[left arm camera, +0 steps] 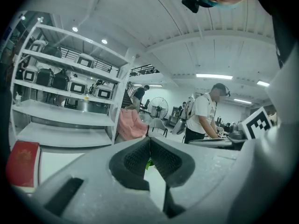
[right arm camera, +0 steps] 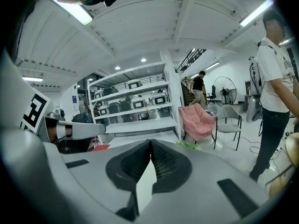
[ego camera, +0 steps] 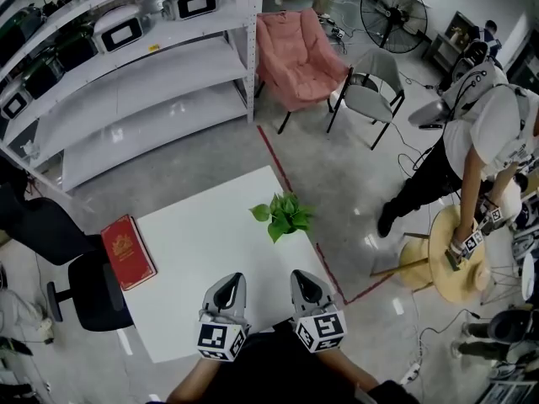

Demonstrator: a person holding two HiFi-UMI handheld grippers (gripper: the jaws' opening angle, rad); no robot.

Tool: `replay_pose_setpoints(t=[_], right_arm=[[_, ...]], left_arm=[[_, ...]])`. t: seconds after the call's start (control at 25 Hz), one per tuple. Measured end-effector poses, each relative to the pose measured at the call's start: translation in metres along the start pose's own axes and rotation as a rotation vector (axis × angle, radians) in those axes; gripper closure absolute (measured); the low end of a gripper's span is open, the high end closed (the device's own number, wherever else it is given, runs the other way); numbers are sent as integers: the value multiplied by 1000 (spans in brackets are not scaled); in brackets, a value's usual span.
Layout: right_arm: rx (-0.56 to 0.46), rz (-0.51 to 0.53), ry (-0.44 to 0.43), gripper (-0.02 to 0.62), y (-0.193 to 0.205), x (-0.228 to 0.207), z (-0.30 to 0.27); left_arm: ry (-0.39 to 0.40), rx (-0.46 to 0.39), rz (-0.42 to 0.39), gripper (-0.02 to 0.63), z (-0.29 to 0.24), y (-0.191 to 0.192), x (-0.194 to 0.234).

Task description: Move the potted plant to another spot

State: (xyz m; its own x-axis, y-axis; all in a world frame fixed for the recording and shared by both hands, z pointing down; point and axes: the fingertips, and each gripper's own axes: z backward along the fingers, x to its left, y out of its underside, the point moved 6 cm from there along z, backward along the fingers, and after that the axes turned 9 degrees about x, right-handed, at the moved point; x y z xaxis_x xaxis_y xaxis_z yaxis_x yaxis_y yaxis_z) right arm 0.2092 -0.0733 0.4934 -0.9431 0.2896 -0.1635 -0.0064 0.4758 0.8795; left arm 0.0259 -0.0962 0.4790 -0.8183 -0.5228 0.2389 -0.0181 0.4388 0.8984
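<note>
The potted plant [ego camera: 284,215], small with bright green leaves, stands near the far right corner of the white table [ego camera: 202,251]. My left gripper [ego camera: 232,279] and right gripper [ego camera: 302,276] hover side by side over the table's near edge, well short of the plant. Both are shut with nothing held. In the left gripper view a sliver of green leaf [left arm camera: 149,163] shows below the closed jaw tips of the left gripper [left arm camera: 149,141]. In the right gripper view the plant's leaves [right arm camera: 188,144] lie just right of the shut right gripper [right arm camera: 150,143].
A red book [ego camera: 128,252] lies on the table's left edge. White shelving [ego camera: 135,82] with appliances stands behind, a pink chair [ego camera: 296,57] and grey chair [ego camera: 370,95] beyond the table. A person [ego camera: 472,150] bends over a round wooden stool [ego camera: 459,268] at right.
</note>
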Motion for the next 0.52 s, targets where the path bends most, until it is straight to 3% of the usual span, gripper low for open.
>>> replay_pose_setpoints(t=[0.52], right_arm=[[-7, -13, 0, 583, -2, -4, 4]], left_arm=[[3, 6, -7, 589, -1, 0, -4]])
